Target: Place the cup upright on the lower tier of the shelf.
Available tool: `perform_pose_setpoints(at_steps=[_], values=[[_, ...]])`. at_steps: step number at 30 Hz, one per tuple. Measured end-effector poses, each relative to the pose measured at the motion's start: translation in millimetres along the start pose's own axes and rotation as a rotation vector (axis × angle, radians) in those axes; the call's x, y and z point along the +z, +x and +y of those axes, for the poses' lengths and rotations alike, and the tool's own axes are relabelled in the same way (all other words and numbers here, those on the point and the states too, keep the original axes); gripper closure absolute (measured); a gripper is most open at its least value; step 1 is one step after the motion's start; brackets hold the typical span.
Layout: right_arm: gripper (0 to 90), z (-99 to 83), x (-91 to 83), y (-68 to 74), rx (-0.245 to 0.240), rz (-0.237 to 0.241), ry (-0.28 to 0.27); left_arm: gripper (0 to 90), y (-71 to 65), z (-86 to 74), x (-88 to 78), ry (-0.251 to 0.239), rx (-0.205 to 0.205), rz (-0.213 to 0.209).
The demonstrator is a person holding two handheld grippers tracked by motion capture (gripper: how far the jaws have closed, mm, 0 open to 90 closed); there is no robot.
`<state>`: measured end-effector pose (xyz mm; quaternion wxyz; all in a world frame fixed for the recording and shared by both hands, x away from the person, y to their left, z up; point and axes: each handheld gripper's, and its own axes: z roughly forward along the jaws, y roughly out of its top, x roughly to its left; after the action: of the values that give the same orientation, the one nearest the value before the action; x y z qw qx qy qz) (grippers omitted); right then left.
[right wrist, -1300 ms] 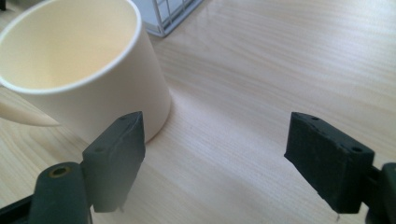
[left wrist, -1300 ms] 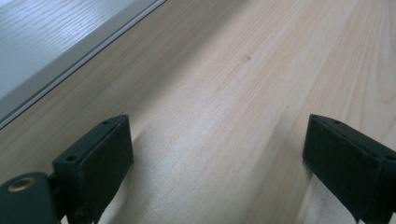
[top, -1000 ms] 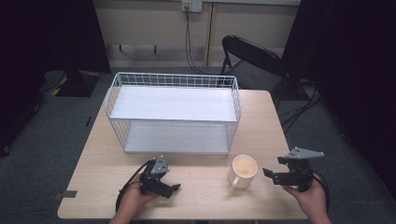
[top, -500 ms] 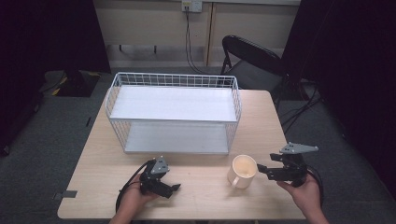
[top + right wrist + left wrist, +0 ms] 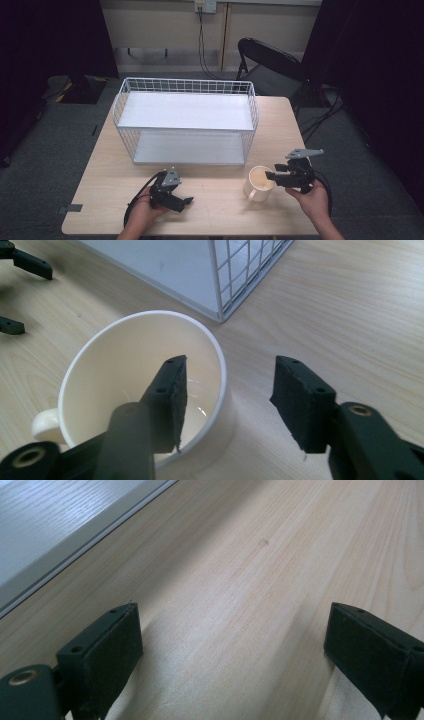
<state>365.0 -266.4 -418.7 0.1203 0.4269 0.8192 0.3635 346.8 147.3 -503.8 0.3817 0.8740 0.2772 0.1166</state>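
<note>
A cream mug [image 5: 256,187] stands upright and empty on the wooden table [image 5: 215,215], right of centre near the front. My right gripper [image 5: 271,176] reaches it from the right. In the right gripper view, one jaw hangs inside the mug [image 5: 125,375] and the other outside, with the near wall between them. The right gripper [image 5: 230,367] has just been closing its jaws, and its pads stand clear of the wall. The mug's handle [image 5: 44,424] points away to the left. My left gripper [image 5: 186,201] rests low on the table at the front left. The left gripper [image 5: 232,622] is open on bare wood.
A white wire rack [image 5: 185,86] with two white shelves stands across the middle of the table, its corner [image 5: 235,275] close behind the mug. Its lower shelf edge [image 5: 55,525] lies ahead of the left gripper. A black chair [image 5: 270,60] stands behind the table.
My right gripper has moved left to the mug, and its jaws now straddle the mug's wall and stand narrower. The left gripper has stayed where it was.
</note>
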Motion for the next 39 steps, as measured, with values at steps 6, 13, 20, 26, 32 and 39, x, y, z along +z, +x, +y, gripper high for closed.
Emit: perform_pose_setpoints(at_steps=[6, 13, 20, 26, 32, 39], values=[[61.9, 2.9, 6.2, 3.5, -0.008, -0.006, 0.019, 8.1, 0.0, 0.0, 0.0, 0.0, 0.0, 0.0], [71.9, 1.8, 12.4, 3.5, -0.004, -0.003, 0.044, 8.1, 0.0, 0.0, 0.0, 0.0, 0.0, 0.0], [79.8, 1.2, 17.1, 7.4, -0.015, -0.034, 0.06, 8.1, 0.0, 0.0, 0.0, 0.0, 0.0, 0.0], [82.2, 1.0, 15.3, 11.0, -0.029, -0.057, 0.043, 8.1, 0.0, 0.0, 0.0, 0.0, 0.0, 0.0], [82.4, 9.9, 16.5, 25.6, -0.052, -0.039, 0.009, 8.1, 0.0, 0.0, 0.0, 0.0, 0.0, 0.0], [82.6, 26.2, 27.3, 45.2, -0.091, -0.038, -0.002, 8.1, 0.0, 0.0, 0.0, 0.0, 0.0, 0.0]])
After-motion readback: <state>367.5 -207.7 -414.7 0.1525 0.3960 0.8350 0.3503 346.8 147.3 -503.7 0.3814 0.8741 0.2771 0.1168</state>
